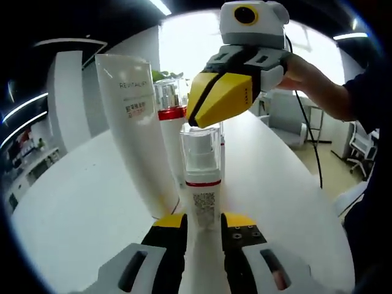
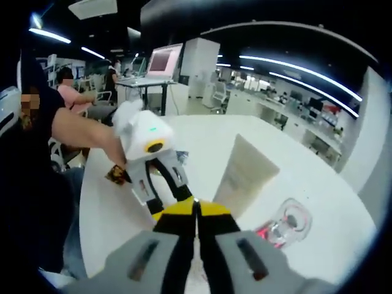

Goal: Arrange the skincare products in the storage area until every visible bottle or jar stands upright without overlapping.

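A small pump bottle [image 1: 202, 184] with a clear cap, red band and QR label stands upright on the white table [image 1: 73, 202]. My left gripper [image 1: 203, 223] is shut on its base, one jaw against each side. My right gripper [image 1: 191, 121] comes in from the upper right with its yellow jaws shut, the tips at the bottle's cap. A tall white tube [image 1: 135, 122] stands just left of the bottle, with a red-banded clear-capped bottle [image 1: 171, 107] behind. In the right gripper view, my right gripper [image 2: 196, 205] is shut, above the left gripper [image 2: 173, 202], the tube [image 2: 245, 171] and the clear-capped bottle [image 2: 288, 223].
A person's hand [image 1: 306, 73] holds the right gripper. A small dark packet [image 2: 116, 174] lies on the table near the left gripper. A laptop on a stand [image 2: 160, 64] and seated people [image 2: 67, 92] are beyond the table. Office chairs [image 1: 361, 147] stand past the table's far side.
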### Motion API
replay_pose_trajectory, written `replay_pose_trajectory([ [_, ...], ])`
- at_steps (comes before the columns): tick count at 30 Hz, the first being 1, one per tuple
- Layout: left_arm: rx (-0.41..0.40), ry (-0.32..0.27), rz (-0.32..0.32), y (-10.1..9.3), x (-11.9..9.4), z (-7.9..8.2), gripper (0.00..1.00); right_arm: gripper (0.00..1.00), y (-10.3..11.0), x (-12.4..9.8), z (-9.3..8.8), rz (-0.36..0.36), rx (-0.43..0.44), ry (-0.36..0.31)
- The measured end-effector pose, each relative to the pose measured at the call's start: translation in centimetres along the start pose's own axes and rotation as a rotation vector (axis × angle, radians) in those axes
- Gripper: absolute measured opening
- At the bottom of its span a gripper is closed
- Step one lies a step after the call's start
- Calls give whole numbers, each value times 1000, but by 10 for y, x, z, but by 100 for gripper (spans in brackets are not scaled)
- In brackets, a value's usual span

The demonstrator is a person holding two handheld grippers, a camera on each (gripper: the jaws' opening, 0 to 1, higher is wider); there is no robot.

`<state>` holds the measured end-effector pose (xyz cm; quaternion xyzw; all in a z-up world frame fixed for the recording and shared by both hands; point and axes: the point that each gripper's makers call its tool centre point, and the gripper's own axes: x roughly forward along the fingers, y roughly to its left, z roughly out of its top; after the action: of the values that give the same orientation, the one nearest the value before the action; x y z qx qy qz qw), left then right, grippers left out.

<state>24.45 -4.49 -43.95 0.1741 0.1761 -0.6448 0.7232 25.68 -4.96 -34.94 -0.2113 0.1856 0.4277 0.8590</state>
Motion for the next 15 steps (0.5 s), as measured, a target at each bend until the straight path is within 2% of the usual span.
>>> replay_pose_trajectory([
  [15, -21, -23, 36, -2, -19, 3, 21, 0, 1, -2, 2, -13, 2, 4],
])
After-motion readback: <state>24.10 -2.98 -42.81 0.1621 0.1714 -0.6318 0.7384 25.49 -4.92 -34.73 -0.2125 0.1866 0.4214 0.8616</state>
